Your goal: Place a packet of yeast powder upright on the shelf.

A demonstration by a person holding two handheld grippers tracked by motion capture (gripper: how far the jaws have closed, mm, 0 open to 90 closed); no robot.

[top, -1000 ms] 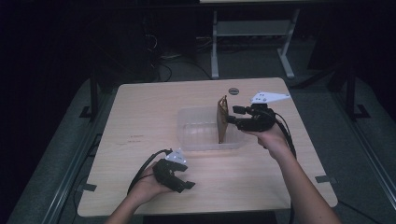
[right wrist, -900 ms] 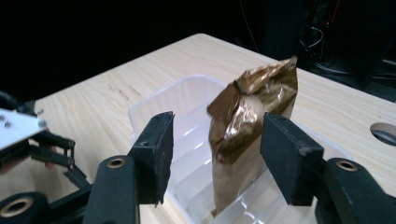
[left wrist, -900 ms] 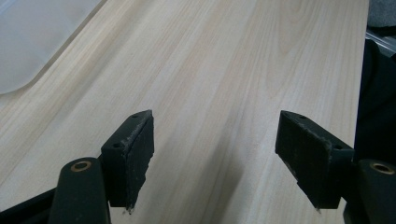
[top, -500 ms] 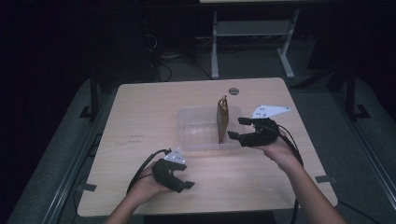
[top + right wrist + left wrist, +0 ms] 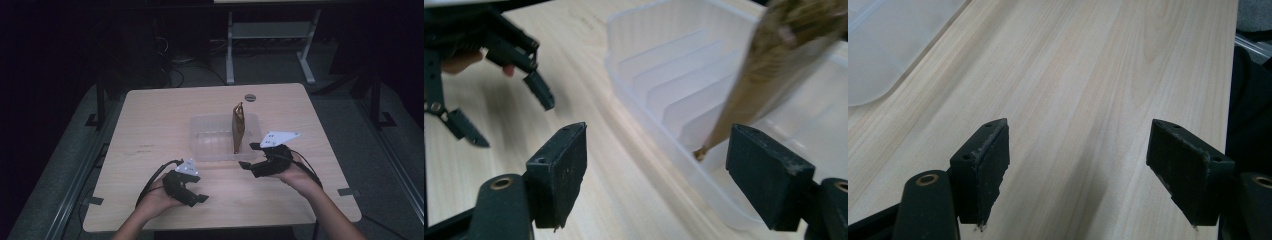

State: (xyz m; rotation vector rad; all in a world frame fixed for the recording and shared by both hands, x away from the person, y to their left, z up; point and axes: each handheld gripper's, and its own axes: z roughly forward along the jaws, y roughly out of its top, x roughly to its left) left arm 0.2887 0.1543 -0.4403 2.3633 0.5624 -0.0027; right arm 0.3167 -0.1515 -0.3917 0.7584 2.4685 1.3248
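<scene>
1. Brown packet (image 5: 238, 128): flat, stands on edge in the slotted clear tray (image 5: 200, 136), in a slot toward the tray's right end, top tilted a little. It lies just ahead of the right claw (image 5: 249, 155) and is touched by nothing; in the right gripper view its lower corner (image 5: 702, 150) sits in the tray just beyond the near wall.

2. Right claw: jaws wide, having just been opening, nothing between them. It hangs close to the tray's near right corner, low over the surface.

3. Step in hand, by judgement: the packet has been let go into its slot and the claw is backing off. To do it well, draw the claw straight back toward the person, jaws kept wide, so neither pad catches the packet's edge or nudges the light tray; watch that the packet settles against a divider and does not tip.

4. Left claw (image 5: 199, 192): jaws wide and empty, resting low near the front edge, well left of the right claw and apart from the tray; in the left gripper view bare wood lies between its pads (image 5: 982, 170).

5. Surface (image 5: 150, 120): pale wood-grain top, a small round grey fitting (image 5: 250, 97) at the far edge beyond the tray.

6. Room: dark; a white metal frame (image 5: 267, 45) stands behind the surface, cables on the floor (image 5: 65, 150) to the left.
</scene>
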